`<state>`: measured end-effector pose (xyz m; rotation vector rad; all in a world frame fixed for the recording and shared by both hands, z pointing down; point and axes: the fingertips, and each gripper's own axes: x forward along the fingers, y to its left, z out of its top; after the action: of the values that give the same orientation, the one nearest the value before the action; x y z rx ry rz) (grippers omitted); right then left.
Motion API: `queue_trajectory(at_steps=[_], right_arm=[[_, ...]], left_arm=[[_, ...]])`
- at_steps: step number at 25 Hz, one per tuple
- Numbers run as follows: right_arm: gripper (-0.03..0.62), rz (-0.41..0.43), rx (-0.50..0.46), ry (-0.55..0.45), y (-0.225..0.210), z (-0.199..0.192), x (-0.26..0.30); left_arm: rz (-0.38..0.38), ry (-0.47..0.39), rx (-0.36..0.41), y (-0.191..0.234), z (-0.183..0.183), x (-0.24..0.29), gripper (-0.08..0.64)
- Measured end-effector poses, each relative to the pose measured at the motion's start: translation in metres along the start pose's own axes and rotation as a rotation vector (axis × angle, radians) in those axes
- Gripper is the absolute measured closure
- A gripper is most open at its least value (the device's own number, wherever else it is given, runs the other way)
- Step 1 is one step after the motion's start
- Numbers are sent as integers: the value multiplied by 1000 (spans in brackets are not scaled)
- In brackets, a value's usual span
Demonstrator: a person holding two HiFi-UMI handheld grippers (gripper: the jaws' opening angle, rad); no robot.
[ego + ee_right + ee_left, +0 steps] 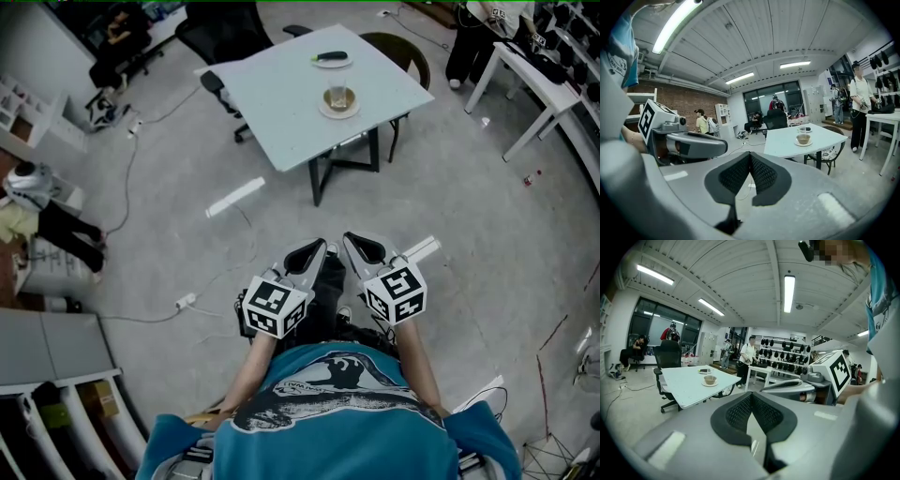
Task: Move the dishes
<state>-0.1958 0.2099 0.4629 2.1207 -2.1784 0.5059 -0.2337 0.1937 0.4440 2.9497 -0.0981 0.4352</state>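
Standing well back from the pale surface (281, 103), the person holds both tools close to the body in the lower middle of the head view, above a grey floor (169, 244). The left tongs (305, 255) are closed: in the left gripper view the dark ribbed jaws meet at their tips with nothing between them. The right tongs (364, 248) are closed and empty in the same way. They sit just beside the left pair, and the two tilt in toward each other.

The dishes are far off at the top of the head view, on the surface. A bowl (338, 97) rests on a saucer (325, 109) toward the surface's right side. Beyond it a plate (345, 64) carries a dark object (330, 56) too small to identify. A black office chair (220, 37) stands at the surface's upper-left side.
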Motion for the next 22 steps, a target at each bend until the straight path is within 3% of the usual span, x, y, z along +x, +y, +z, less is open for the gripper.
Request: queue_trajectory(at_steps=[10,22], right_arm=[[589,3,13,34,-39,9,46],[589,-44,38,100,-130,45,129]], left_arm=[[-11,-14,-34,45,10,41,548],[-72,-18,-50,136,65,142,548]])
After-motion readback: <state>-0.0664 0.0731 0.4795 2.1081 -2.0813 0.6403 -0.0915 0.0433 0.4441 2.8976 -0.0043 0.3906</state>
